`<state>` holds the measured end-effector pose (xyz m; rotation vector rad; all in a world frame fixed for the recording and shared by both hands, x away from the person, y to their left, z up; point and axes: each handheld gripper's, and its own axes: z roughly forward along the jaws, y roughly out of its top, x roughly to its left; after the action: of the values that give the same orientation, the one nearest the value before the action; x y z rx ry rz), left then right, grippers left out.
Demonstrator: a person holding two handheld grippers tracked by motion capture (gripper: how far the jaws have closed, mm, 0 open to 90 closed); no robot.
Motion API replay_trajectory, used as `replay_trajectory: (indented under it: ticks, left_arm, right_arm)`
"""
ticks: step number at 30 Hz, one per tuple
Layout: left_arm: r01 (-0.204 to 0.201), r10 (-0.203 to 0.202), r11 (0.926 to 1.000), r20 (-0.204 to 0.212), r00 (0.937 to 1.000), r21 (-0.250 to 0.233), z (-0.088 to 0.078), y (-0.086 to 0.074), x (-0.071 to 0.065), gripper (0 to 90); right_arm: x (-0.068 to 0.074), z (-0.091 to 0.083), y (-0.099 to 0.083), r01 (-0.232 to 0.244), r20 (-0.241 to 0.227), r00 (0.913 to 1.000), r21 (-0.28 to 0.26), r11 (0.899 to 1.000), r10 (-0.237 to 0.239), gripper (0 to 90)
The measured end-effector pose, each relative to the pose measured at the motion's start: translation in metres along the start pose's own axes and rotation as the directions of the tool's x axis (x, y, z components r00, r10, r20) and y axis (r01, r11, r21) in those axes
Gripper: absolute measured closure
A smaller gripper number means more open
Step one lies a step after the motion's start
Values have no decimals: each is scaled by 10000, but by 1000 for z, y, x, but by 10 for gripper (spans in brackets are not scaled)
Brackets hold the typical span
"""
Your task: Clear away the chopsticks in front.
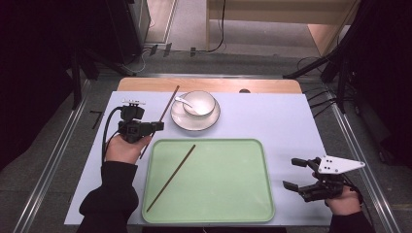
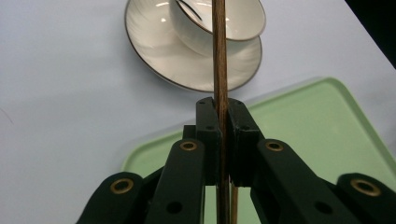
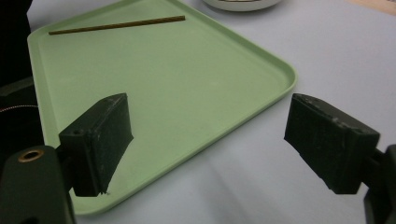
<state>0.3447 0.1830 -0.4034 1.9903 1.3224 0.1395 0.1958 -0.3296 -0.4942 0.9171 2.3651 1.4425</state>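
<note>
I'm holding one wooden chopstick (image 1: 165, 108) in my left gripper (image 1: 156, 127), jaws clamped tight on the thin round stick somewhere near its middle. In the left gripper view the chopstick (image 2: 220, 60) is running straight up and down between the pads, crossing in front of the bowl (image 2: 233, 21). In the high view its long axis is slanting from near my hand up toward the far right, upper tip just left of the saucer (image 1: 180, 119).

The green tray (image 1: 243, 145) is lying just right of and nearer than this gripper, and the second chopstick (image 1: 171, 177) is already resting in it, slanted nearly parallel to the held one (so little turning should be needed). I judge the left hand is much the nearer one for the drop.

My right gripper (image 1: 297, 174) is sitting wide open, holding nothing, off the tray's right edge. The tray is looking smooth, matte plastic with a raised rim; bowl, saucer and spoon (image 1: 183, 102) glossy white ceramic.
</note>
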Motion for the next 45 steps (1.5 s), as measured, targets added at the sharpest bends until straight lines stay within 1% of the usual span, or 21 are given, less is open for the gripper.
replay_trajectory:
  ticks: [4,7,10,14,16,20,24,25,26,28,31,35,38,39,41,45]
  left_arm:
    - [-217,215,9997,193,9996,133,-2,-12,-11,862]
    - [-272,263,9994,400,9989,211,-1,-20,-16,861]
    - [-459,444,9984,415,9982,337,1,-31,-24,861]
    - [-538,517,9976,479,9975,431,5,-44,-32,861]
    - [-613,583,9970,614,9964,479,6,-50,-35,861]
    - [-416,377,9981,850,9957,447,5,-62,-39,861]
    - [-403,337,9969,960,9948,677,8,-78,-44,861]
    - [-424,342,9958,1011,9943,806,9,-80,-45,861]
    - [-415,333,9957,979,9946,830,10,-83,-45,861]
    - [-281,186,9958,1074,9940,872,12,-89,-46,861]
    - [-365,255,9938,1048,9942,1051,18,-99,-46,860]
    - [-96,-88,9901,1298,9915,1401,29,-112,-45,860]
    - [-184,-32,9842,1220,9925,1763,38,-119,-47,860]
    - [-183,-27,9825,1121,9937,1855,40,-121,-47,861]
    - [-102,-97,9794,973,9952,2016,45,-123,-44,861]
    - [232,-397,9741,691,9968,2248,50,-126,-35,860]
  right_arm:
    - [0,2,1,56,-55,10000,29,10000,-55,151]
    - [-1,3,2,79,-71,9999,31,10000,-79,151]
    - [-1,5,3,93,-100,9999,51,9999,-92,151]
    - [-1,6,4,90,-178,9998,57,9999,-88,151]
    - [-1,7,5,116,-194,9997,54,9999,-115,151]
    - [-2,8,6,122,-230,9997,53,9999,-121,151]
    - [-2,9,7,170,-251,9995,33,9999,-169,151]
    - [-2,10,7,159,-238,9996,50,9999,-157,151]
    - [-2,10,7,153,-246,9996,67,9999,-151,151]
    - [-2,10,8,184,-268,9995,50,9998,-182,151]
    - [-2,12,8,200,-281,9994,57,9998,-198,151]
    - [-3,13,9,207,-306,9993,67,9998,-205,151]
    - [-3,14,10,235,-319,9992,75,9997,-233,151]
    - [-3,14,10,235,-327,9992,87,9997,-232,151]
    - [-3,15,11,250,-379,9990,93,9996,-247,151]
    - [-3,16,12,339,-404,9986,72,9994,-336,151]
